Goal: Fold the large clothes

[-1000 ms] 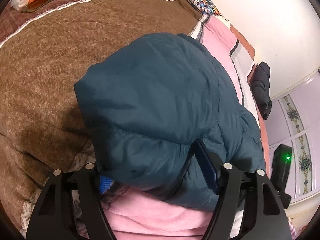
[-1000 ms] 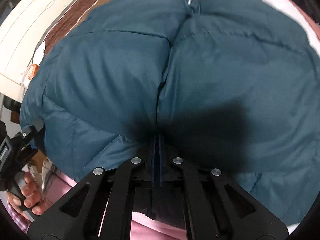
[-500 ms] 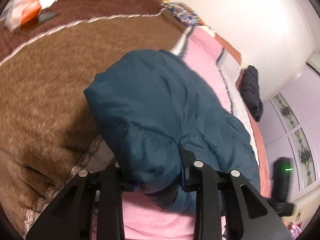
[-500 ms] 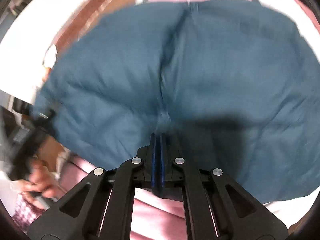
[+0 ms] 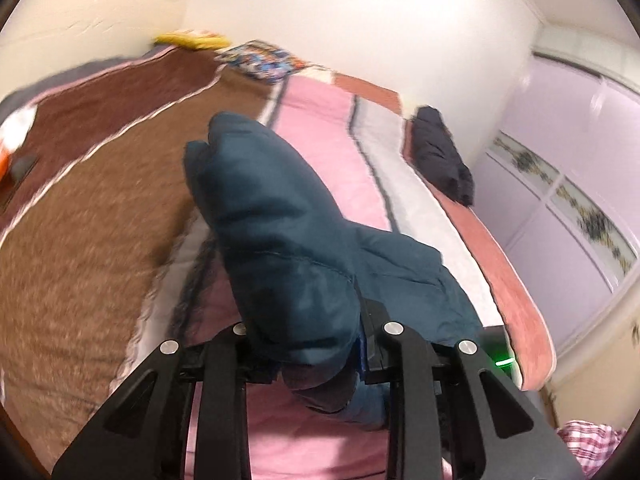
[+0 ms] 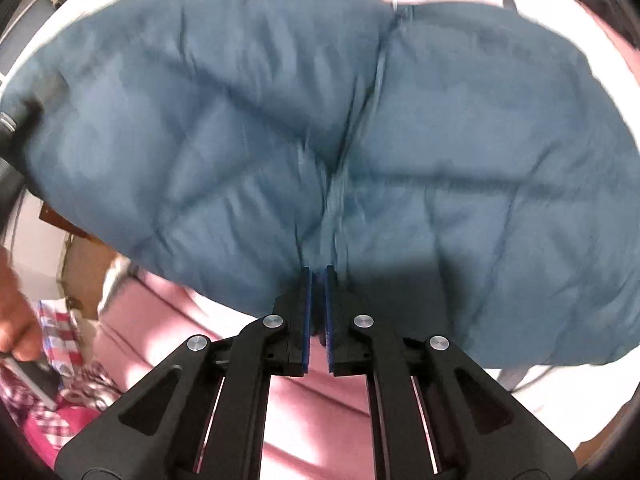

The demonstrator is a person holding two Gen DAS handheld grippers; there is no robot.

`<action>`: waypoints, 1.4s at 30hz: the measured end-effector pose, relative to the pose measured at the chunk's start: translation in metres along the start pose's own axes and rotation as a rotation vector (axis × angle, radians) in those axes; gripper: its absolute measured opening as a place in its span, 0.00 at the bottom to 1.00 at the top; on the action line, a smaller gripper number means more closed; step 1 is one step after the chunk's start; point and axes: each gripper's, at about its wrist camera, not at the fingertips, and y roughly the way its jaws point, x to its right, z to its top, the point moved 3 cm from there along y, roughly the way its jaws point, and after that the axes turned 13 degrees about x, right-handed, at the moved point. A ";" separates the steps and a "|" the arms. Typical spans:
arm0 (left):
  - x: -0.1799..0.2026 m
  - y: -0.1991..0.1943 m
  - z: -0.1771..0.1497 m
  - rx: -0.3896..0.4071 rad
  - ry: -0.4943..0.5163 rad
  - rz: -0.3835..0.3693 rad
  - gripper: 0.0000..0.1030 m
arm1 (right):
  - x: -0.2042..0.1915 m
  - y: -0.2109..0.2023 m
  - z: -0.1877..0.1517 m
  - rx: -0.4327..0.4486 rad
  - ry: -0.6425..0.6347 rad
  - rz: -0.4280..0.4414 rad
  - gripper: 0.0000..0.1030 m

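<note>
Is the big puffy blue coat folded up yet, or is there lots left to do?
Just starting. Done: the puffy teal quilted jacket lies spread on the pink bedsheet, zip side up. In hand: the left gripper has just closed on one bunched end and holds it raised; the right gripper, jaws just easing open, has the hem between its pads. Left: no fold is laid over yet.

Brown blanket [image 5: 84, 224] over pink striped sheet [image 5: 320, 120]; black garment [image 5: 442, 160] near wall.
</note>
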 end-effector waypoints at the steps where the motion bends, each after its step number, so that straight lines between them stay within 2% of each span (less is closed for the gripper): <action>1: 0.009 0.001 -0.002 -0.007 0.017 -0.016 0.26 | 0.003 0.009 -0.002 -0.002 0.015 0.010 0.06; 3: 0.040 0.006 -0.007 -0.022 0.109 -0.050 0.26 | 0.008 0.018 -0.001 -0.005 0.021 0.017 0.06; 6: 0.079 0.005 -0.011 -0.001 0.247 -0.089 0.26 | 0.023 -0.002 0.001 0.006 0.052 0.057 0.06; 8: 0.100 0.007 -0.009 0.002 0.285 -0.122 0.26 | 0.048 -0.037 0.004 0.071 0.103 0.095 0.06; 9: 0.109 0.009 -0.010 -0.002 0.301 -0.135 0.26 | 0.063 -0.064 0.004 0.142 0.132 0.094 0.06; 11: 0.126 0.015 -0.014 -0.013 0.335 -0.160 0.26 | 0.096 -0.103 0.003 0.244 0.185 0.045 0.06; 13: 0.146 0.021 -0.023 -0.027 0.390 -0.187 0.26 | 0.146 -0.128 0.000 0.318 0.281 -0.036 0.06; 15: 0.164 0.027 -0.034 -0.045 0.439 -0.218 0.26 | 0.189 -0.124 0.000 0.310 0.370 -0.119 0.09; 18: 0.195 0.043 -0.054 -0.100 0.494 -0.274 0.26 | 0.210 -0.091 -0.003 0.242 0.439 -0.075 0.10; 21: 0.217 0.062 -0.072 -0.139 0.528 -0.305 0.26 | 0.212 -0.077 0.002 0.247 0.470 -0.002 0.10; 23: 0.235 0.080 -0.089 -0.167 0.562 -0.327 0.26 | 0.226 -0.089 0.000 0.289 0.552 0.096 0.10; 25: 0.247 0.095 -0.104 -0.192 0.586 -0.346 0.26 | 0.243 -0.101 -0.007 0.320 0.612 0.139 0.10; 28: 0.264 0.112 -0.129 -0.244 0.615 -0.369 0.26 | 0.270 -0.121 -0.025 0.344 0.686 0.129 0.10; 31: 0.260 0.123 -0.151 -0.314 0.620 -0.377 0.27 | 0.297 -0.147 -0.038 0.387 0.722 0.080 0.10; 35: 0.256 0.129 -0.165 -0.342 0.634 -0.381 0.29 | 0.307 -0.180 -0.035 0.468 0.728 0.045 0.10; 37: 0.257 0.129 -0.166 -0.350 0.638 -0.383 0.33 | 0.296 -0.197 -0.025 0.514 0.698 0.078 0.10; 39: 0.258 0.127 -0.166 -0.351 0.642 -0.392 0.41 | 0.275 -0.205 -0.014 0.536 0.662 0.146 0.10; 41: 0.264 0.124 -0.166 -0.363 0.641 -0.419 0.57 | 0.263 -0.211 0.000 0.528 0.623 0.219 0.10; 42: 0.266 0.120 -0.165 -0.368 0.643 -0.435 0.61 | 0.254 -0.208 0.012 0.512 0.602 0.239 0.10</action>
